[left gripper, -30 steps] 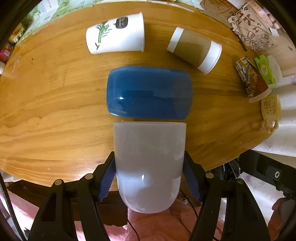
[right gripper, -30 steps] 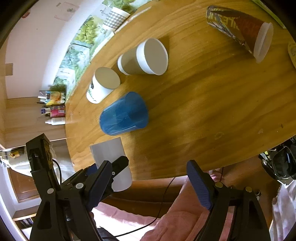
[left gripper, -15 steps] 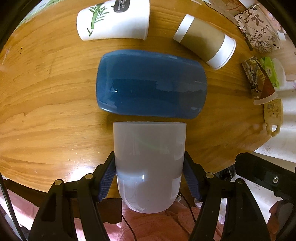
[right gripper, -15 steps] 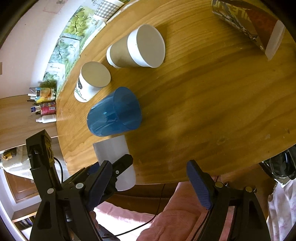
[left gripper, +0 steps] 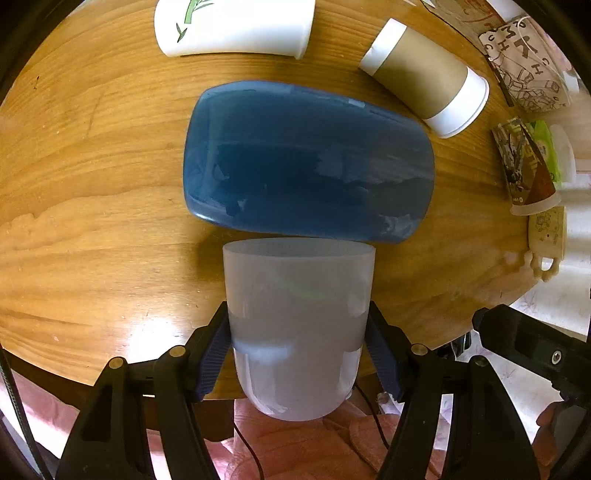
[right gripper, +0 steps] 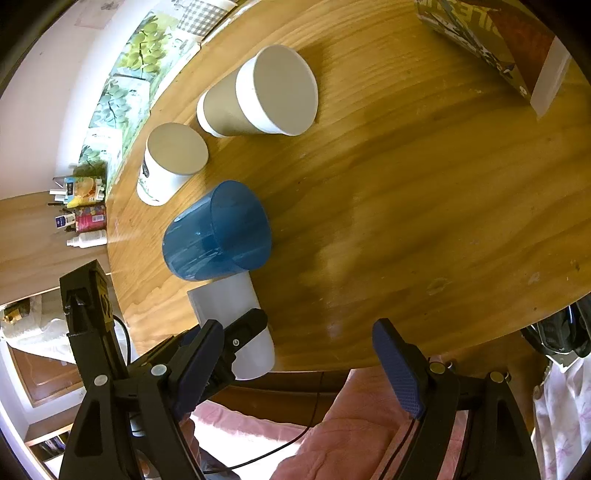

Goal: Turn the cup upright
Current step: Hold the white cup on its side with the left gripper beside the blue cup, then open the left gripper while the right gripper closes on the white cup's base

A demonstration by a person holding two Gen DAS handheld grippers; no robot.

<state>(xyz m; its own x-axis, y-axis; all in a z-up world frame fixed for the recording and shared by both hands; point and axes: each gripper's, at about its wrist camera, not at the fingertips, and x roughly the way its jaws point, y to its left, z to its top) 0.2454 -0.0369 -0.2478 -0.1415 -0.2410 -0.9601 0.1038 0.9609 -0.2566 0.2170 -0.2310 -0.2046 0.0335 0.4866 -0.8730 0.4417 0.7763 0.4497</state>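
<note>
My left gripper (left gripper: pixel 297 350) is shut on a frosted white plastic cup (left gripper: pixel 297 317), held by its sides near the table's front edge; the same cup (right gripper: pixel 231 314) shows in the right wrist view. Its far end almost touches a blue plastic cup (left gripper: pixel 306 166) lying on its side across the wooden table (left gripper: pixel 92 184); the blue cup (right gripper: pixel 218 232) also shows in the right wrist view. My right gripper (right gripper: pixel 299 354) is open and empty, above the table's front edge, to the right of the held cup.
A white paper cup with a leaf print (left gripper: pixel 232 29) and a brown-sleeved paper cup (left gripper: pixel 424 77) lie on their sides behind the blue cup. A printed paper cup (left gripper: pixel 524 166) lies at the right. Small items sit at the right edge.
My left gripper has moved forward over the table with the white cup, closing on the blue cup. The right gripper has also moved in a little and stays open.
</note>
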